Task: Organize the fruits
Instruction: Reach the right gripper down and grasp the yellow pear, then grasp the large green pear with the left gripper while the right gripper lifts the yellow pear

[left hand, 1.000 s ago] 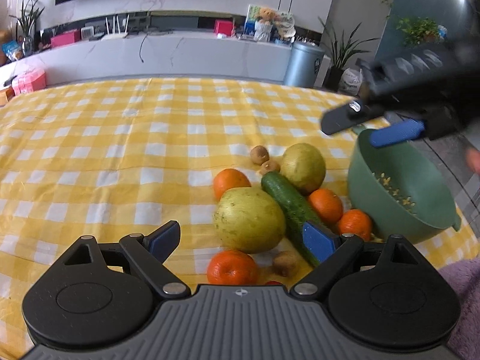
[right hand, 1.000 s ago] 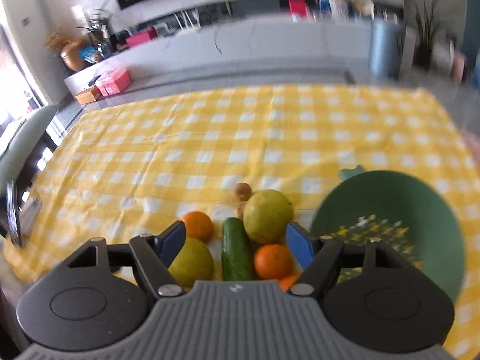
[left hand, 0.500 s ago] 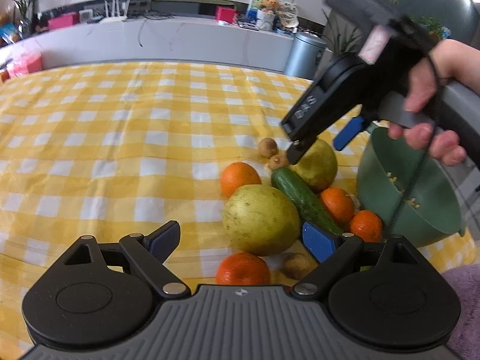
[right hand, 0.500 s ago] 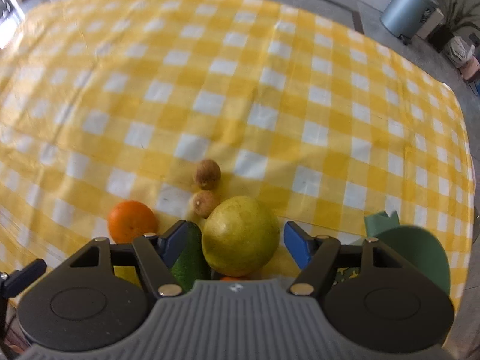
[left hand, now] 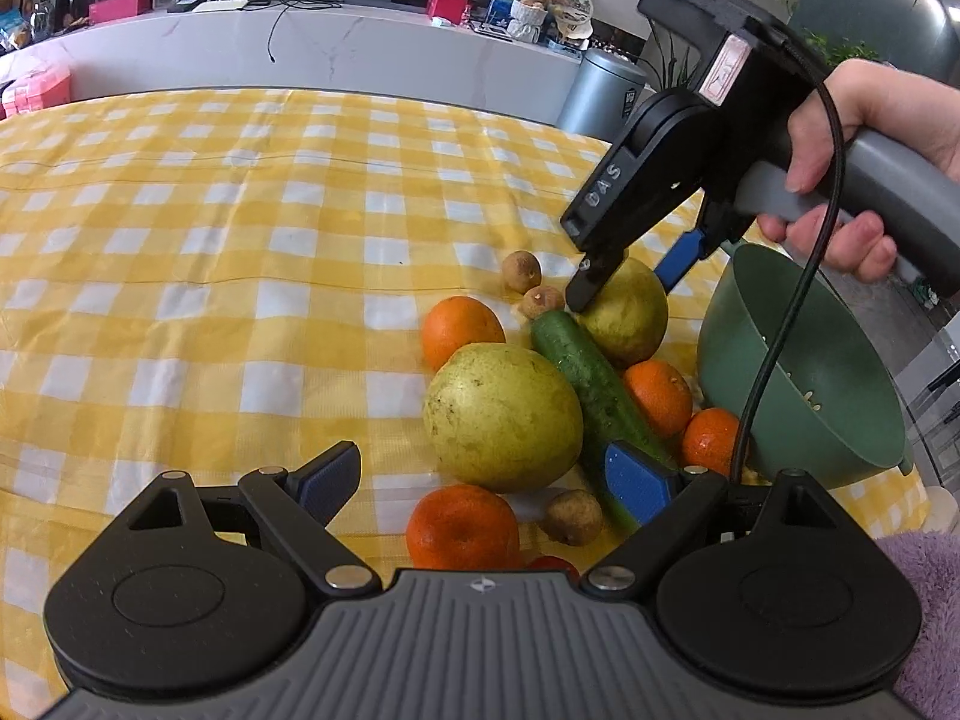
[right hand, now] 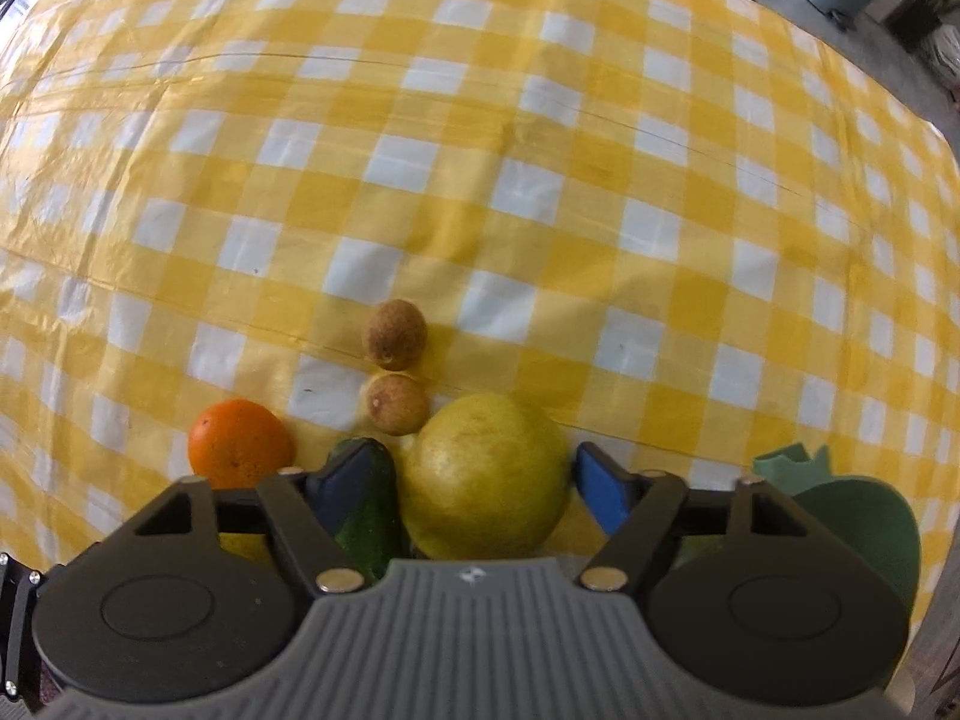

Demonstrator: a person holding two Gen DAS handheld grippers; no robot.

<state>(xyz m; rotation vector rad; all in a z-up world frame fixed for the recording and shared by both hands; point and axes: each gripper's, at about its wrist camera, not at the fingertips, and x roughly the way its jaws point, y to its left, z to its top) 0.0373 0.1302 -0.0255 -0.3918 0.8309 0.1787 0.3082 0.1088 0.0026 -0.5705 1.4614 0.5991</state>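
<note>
A pile of fruit lies on the yellow checked cloth (left hand: 240, 276): a large yellow-green fruit (left hand: 501, 417), a second one (left hand: 630, 315), a cucumber (left hand: 591, 384), several oranges (left hand: 461, 330) and small brown fruits (left hand: 522, 270). My right gripper (right hand: 474, 474) is open and straddles the second yellow-green fruit (right hand: 483, 474), with one finger against the cucumber (right hand: 369, 504); it also shows in the left wrist view (left hand: 627, 282). My left gripper (left hand: 486, 474) is open and empty, low over the near side of the pile.
A green colander bowl (left hand: 804, 372) stands at the right of the pile, near the table's right edge. A purple fluffy cloth (left hand: 936, 588) lies at the near right. A grey bin (left hand: 603, 90) and a white counter stand beyond the table.
My right gripper has come down over the pile and now has its open fingers around the far yellow-green fruit. My left gripper has shifted slightly; the fruit has not moved.
</note>
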